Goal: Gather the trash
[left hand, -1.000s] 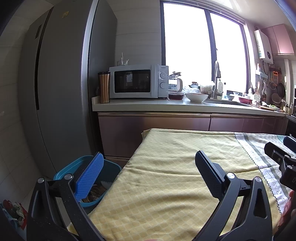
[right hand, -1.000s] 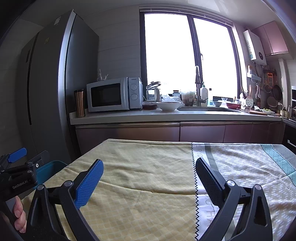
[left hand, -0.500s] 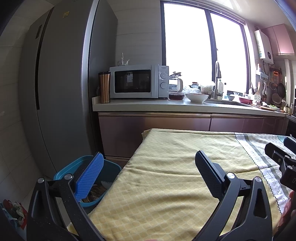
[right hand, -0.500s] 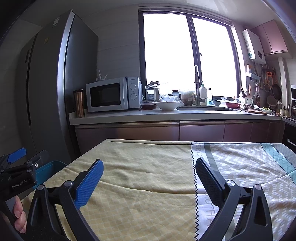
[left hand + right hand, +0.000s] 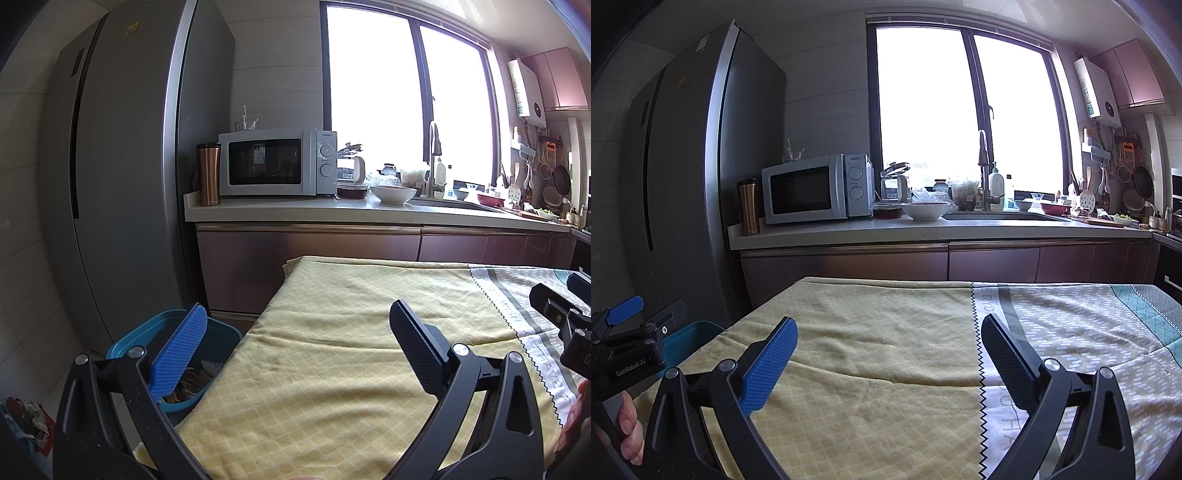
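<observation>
Both claws, left claw [image 5: 295, 332] and right claw [image 5: 888, 347], gape empty; blue bin [image 5: 221, 330] seemingly holds scraps.

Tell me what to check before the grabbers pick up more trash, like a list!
1. Left gripper open and holding nothing: ok.
2. Right gripper open and holding nothing: ok.
3. Blue bin beside the table's left edge, top open, some scraps inside: ok.
4. Trash left on the yellow tablecloth to grab: not ok, none shows in either view.
5. Grippers apart from each other: ok, each shows only at the edge of the other's view.
6. Stuff on the floor left of the bin is trash: cannot tell, too small and cut off.
</observation>
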